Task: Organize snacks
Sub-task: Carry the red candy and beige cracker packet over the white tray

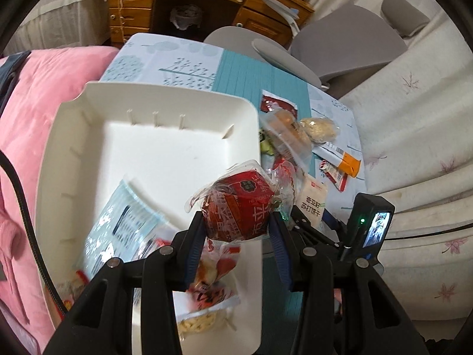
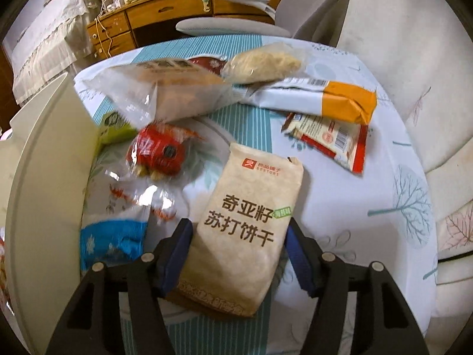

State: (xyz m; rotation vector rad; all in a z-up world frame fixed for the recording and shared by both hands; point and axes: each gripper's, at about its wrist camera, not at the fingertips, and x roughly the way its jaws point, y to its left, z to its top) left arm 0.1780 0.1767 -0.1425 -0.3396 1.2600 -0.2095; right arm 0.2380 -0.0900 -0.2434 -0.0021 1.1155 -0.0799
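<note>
My left gripper is shut on a red snack pack in clear wrap and holds it above the right part of the white bin. The bin holds a light blue packet and a noodle snack packet. My right gripper is around a beige soda-cracker packet that lies on the table; the blue pads touch its sides. The right gripper also shows in the left wrist view.
On the patterned tablecloth lie a red snack in clear wrap, a clear bread bag, a beige round snack, an orange-and-white packet, a red-edged packet and a blue packet. The bin wall stands at left. A pink blanket lies left.
</note>
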